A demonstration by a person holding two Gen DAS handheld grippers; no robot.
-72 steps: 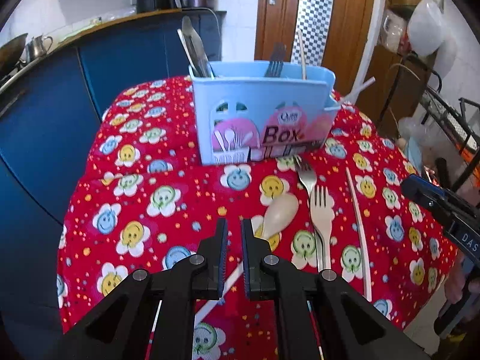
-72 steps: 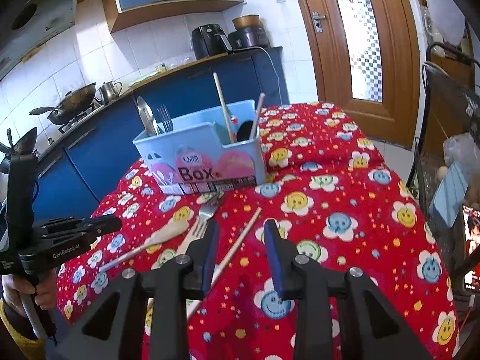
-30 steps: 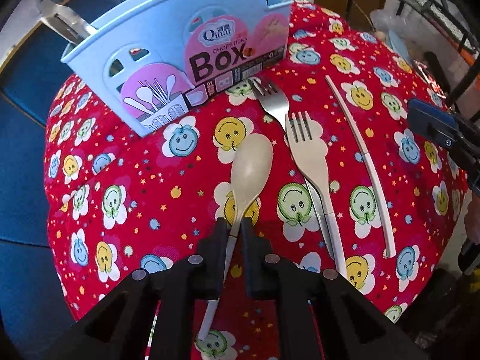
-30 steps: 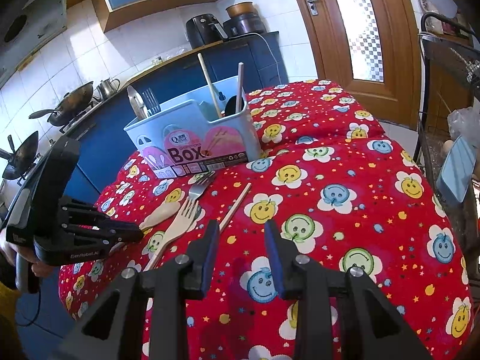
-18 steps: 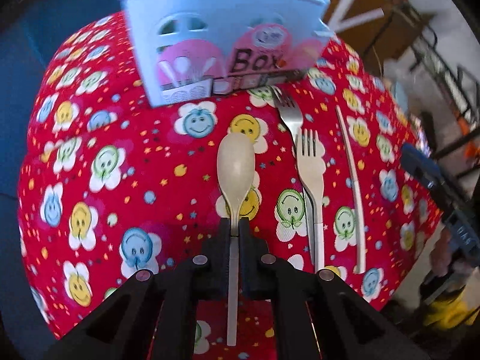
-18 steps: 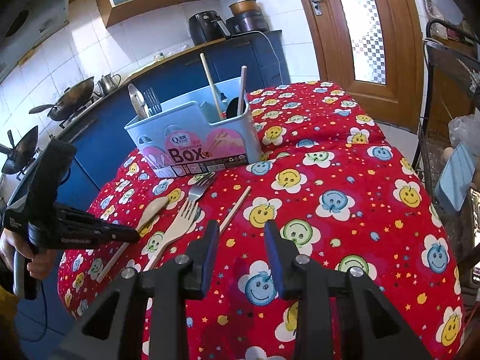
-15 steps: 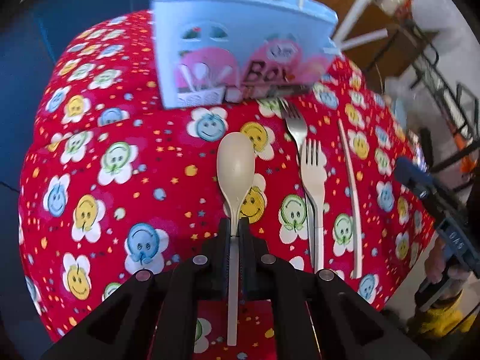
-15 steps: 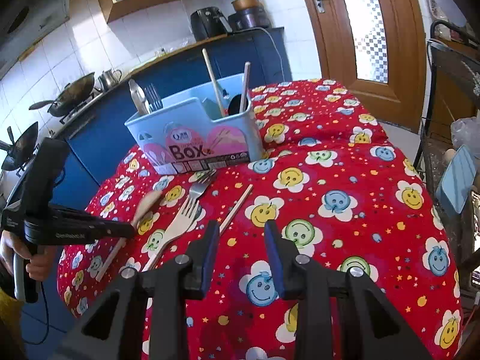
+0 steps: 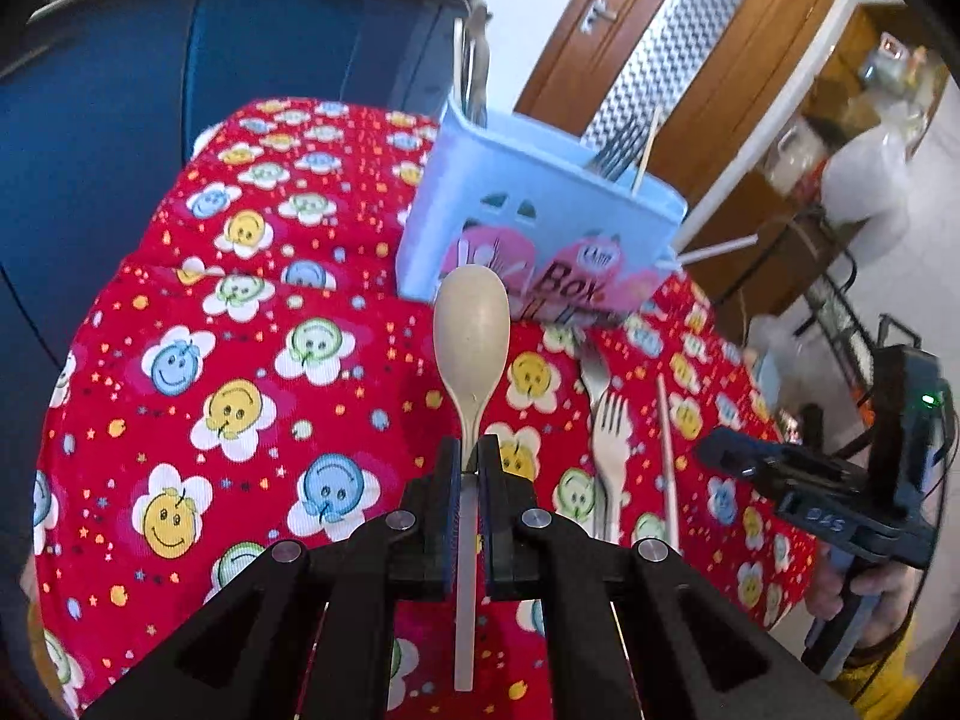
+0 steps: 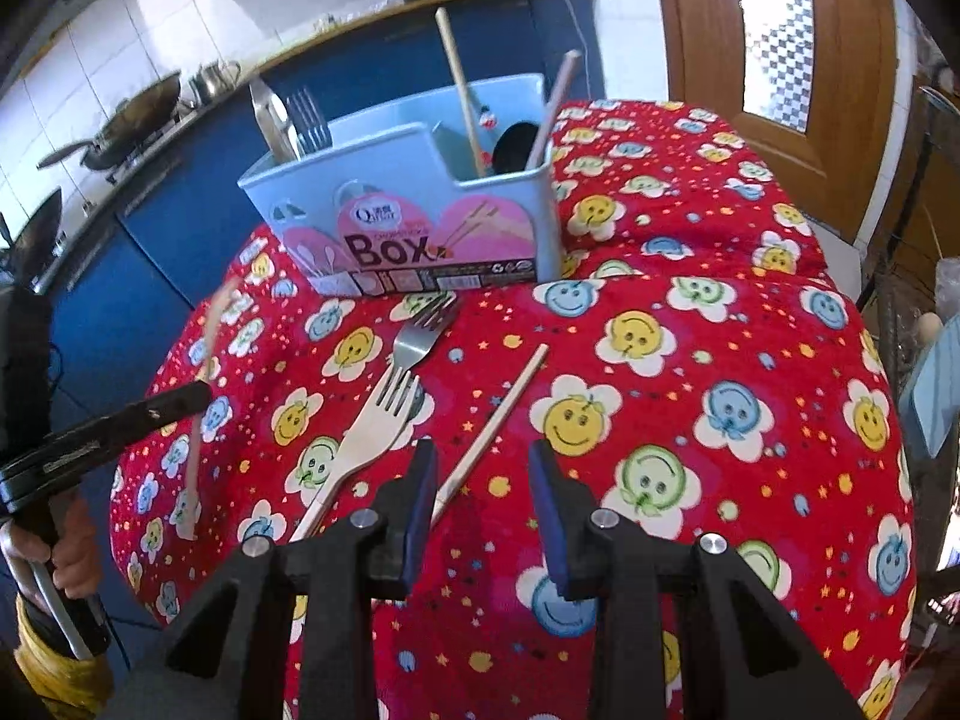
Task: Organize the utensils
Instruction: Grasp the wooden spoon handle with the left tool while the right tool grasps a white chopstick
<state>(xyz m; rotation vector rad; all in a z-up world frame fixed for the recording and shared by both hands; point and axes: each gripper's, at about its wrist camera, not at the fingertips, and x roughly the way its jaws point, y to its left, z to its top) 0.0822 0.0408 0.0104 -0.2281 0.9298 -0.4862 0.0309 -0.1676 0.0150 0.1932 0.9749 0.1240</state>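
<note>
My left gripper (image 9: pixel 471 462) is shut on the handle of a beige spoon (image 9: pixel 471 324), which is held off the cloth with its bowl pointing at the light-blue utensil box (image 9: pixel 540 228). The right wrist view shows the same spoon (image 10: pixel 207 360) edge-on in that left gripper (image 10: pixel 180 399). My right gripper (image 10: pixel 483 486) is open above the near end of a chopstick (image 10: pixel 501 414), nothing between its pads. A beige fork (image 10: pixel 372 426) and a metal fork (image 10: pixel 420 330) lie on the cloth in front of the box (image 10: pixel 408 204).
The box holds a knife, forks, chopsticks and a dark ladle. The red smiley tablecloth (image 10: pixel 690 360) drops off at rounded edges. A blue kitchen counter (image 9: pixel 240 60) stands behind, a wooden door (image 10: pixel 780 30) to the right, and a wire rack (image 9: pixel 852 324) beside the table.
The left gripper has lifted the spoon off the cloth and rolled so the spoon stands straight ahead toward the box. The right gripper has moved in closer over the chopstick.
</note>
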